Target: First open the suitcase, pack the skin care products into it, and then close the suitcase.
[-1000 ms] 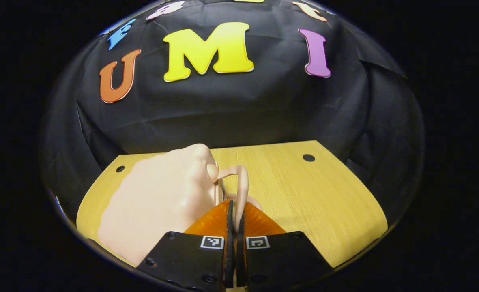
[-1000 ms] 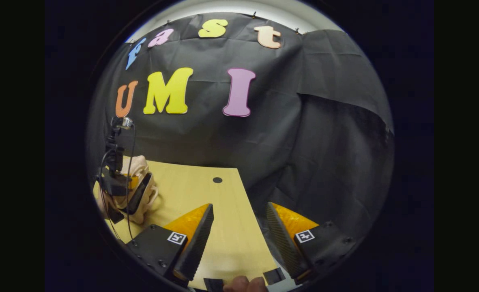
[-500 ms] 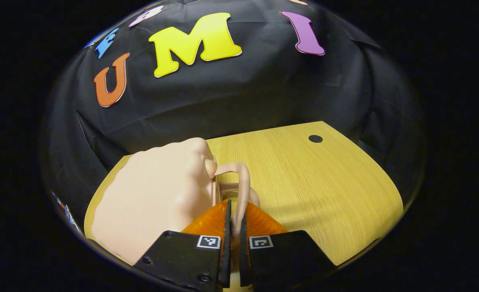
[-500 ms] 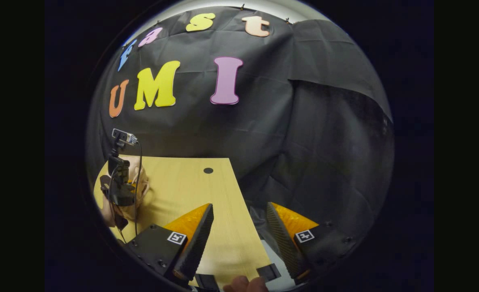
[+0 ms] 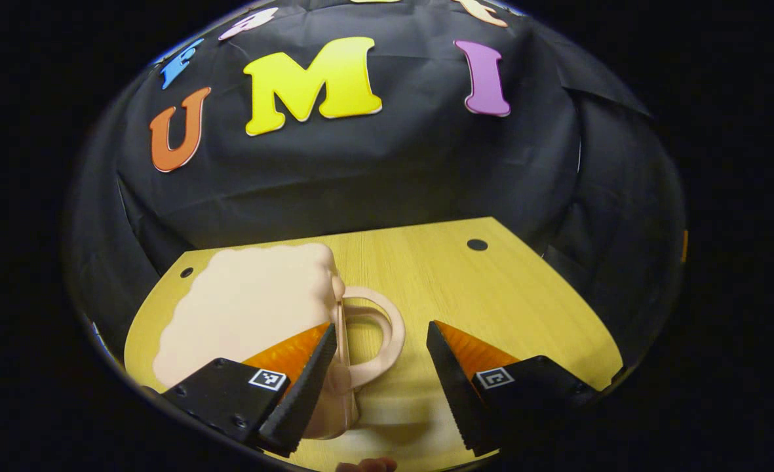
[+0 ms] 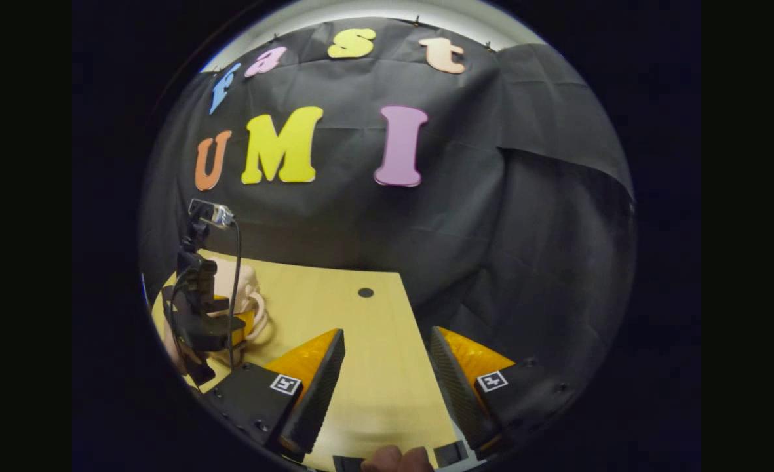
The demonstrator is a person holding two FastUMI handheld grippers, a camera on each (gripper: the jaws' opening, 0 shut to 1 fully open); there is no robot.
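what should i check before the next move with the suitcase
1. Left gripper released: ok, fingers open, nothing clamped.
2. Handle free: ok, it lies between the open fingers with a gap on the right side; contact on the left cannot be told.
3. Suitcase settled on the table: ok.
4. Suitcase closed: looks closed; whether it is latched, cannot tell.
5. Skin care products packed inside: cannot tell.
6. Right gripper ready: ok, open, holding nothing, over the table's near edge.

Both grippers' fingers (image 5: 452,373) (image 6: 455,387) spread apart.
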